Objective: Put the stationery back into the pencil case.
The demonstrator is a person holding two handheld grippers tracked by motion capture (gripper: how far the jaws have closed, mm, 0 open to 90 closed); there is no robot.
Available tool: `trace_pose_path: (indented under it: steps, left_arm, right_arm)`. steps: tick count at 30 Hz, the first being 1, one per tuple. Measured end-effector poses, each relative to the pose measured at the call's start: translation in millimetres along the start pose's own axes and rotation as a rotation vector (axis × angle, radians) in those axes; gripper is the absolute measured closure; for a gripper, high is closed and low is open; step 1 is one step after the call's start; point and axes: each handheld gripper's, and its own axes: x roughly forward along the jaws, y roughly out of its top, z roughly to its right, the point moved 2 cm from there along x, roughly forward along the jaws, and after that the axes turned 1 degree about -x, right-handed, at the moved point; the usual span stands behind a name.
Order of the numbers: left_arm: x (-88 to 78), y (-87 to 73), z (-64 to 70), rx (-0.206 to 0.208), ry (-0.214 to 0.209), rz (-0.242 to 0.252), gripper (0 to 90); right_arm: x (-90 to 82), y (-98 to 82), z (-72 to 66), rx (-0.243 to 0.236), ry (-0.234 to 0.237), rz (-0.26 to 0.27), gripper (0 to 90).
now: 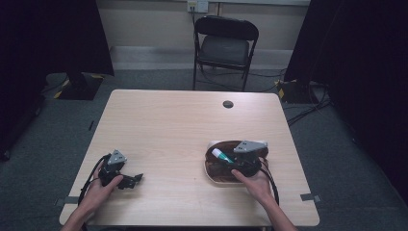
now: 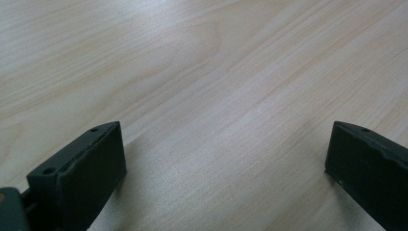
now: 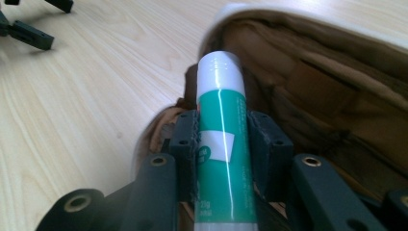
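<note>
A green glue stick (image 3: 220, 86) with a white cap is clamped between the jaws of my right gripper (image 3: 222, 132), cap pointing away from the hand. In the high view the right gripper (image 1: 234, 162) holds the glue stick (image 1: 222, 155) just over an open pouch (image 1: 215, 174), brown inside and white outside, at the table's front right. The brown lining of the pouch (image 3: 332, 82) lies right behind the stick. My left gripper (image 1: 134, 180) rests at the front left, open, and in its own view the left gripper (image 2: 226, 132) has bare wood between its jaws.
The light wooden table (image 1: 183, 125) has a round cable hole (image 1: 228, 104) near its far edge. A black folding chair (image 1: 225, 45) stands behind the table. Cables lie on the floor at the right (image 1: 308, 103). Dark curtains hang on both sides.
</note>
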Motion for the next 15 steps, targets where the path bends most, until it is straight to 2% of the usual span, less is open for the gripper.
trace_pose_path:
  steps: [15]
  left_arm:
    - [0.0,0.0,0.1,0.000,0.000,0.000,0.0]
  right_arm:
    - [-4.6,-4.4,19.1,0.030,-0.040,-0.013,65.4]
